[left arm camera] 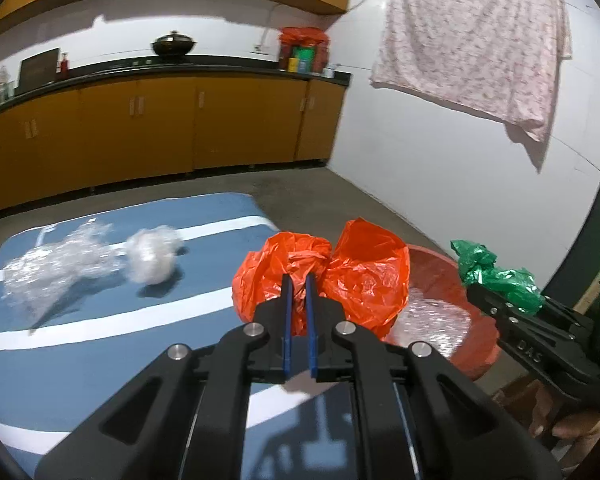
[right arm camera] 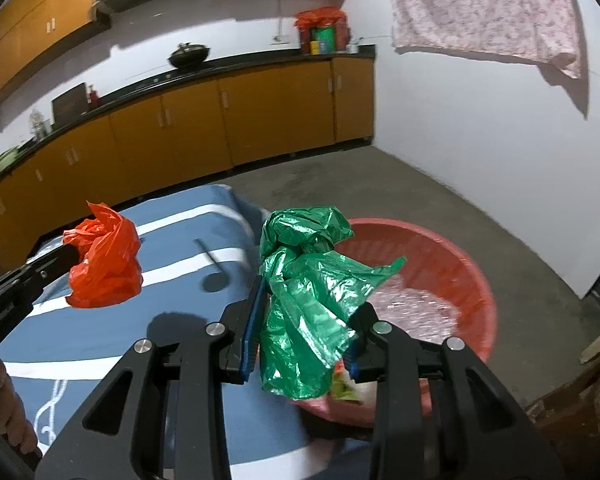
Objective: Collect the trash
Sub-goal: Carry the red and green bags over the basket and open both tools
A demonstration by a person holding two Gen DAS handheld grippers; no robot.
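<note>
My left gripper (left arm camera: 299, 280) is shut on a crumpled orange plastic bag (left arm camera: 356, 276), held above the blue striped mat (left arm camera: 100, 360) near the red basin (left arm camera: 476, 356). My right gripper (right arm camera: 312, 296) is shut on a crumpled green plastic bag (right arm camera: 300, 320), which hangs over the near rim of the basin (right arm camera: 452, 248). In the right wrist view the orange bag (right arm camera: 104, 268) hangs at the left in the left gripper (right arm camera: 70, 254). The left wrist view shows the green bag (left arm camera: 496, 276) at the right. Two clumps of clear plastic wrap (left arm camera: 60, 268) (left arm camera: 152, 256) lie on the mat.
The basin holds clear bubble wrap (right arm camera: 412, 304) and a small yellow wrapper (right arm camera: 342, 390). Orange cabinets (left arm camera: 160, 128) line the far wall under a dark counter. A pink cloth (left arm camera: 472, 36) hangs on the white wall. A cardboard box (right arm camera: 580, 408) stands right of the basin on bare concrete floor (right arm camera: 420, 188).
</note>
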